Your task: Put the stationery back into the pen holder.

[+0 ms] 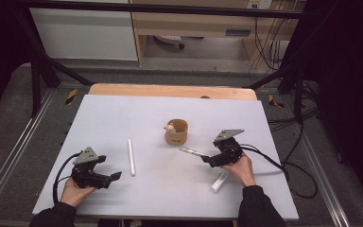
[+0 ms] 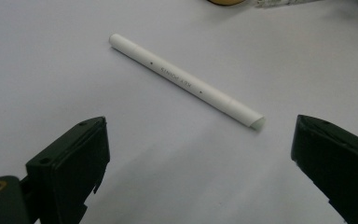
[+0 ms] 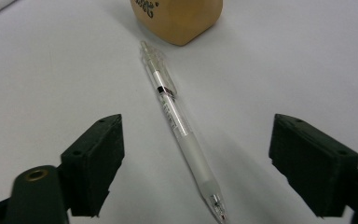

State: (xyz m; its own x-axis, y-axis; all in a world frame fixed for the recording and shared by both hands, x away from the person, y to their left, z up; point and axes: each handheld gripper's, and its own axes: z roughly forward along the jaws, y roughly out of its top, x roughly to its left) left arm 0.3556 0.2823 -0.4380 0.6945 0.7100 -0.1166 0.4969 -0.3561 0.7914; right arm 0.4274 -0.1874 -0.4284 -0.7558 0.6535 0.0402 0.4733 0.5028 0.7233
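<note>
A white capped pen [image 1: 131, 157] lies on the pale table just right of my left gripper [image 1: 108, 168]. In the left gripper view that pen [image 2: 186, 80] rests ahead of the wide-open jaws of the left gripper [image 2: 200, 140], apart from both. A clear pen [image 1: 192, 152] lies below a wooden cup [image 1: 176, 132]. My right gripper [image 1: 205, 160] is low over the clear pen's near end. In the right gripper view the clear pen [image 3: 182, 123] runs between the jaws of the right gripper [image 3: 196, 149], and neither pad touches it. The cup [image 3: 179, 18] stands just beyond the pen's far end.
Another white pen-like stick [image 1: 220, 181] lies on the table [image 1: 123, 118] beside the person's right hand. A small pale figure sits on the cup's rim. Cables trail from both grippers. A wooden edge [image 1: 170, 91] borders the table's far side.
</note>
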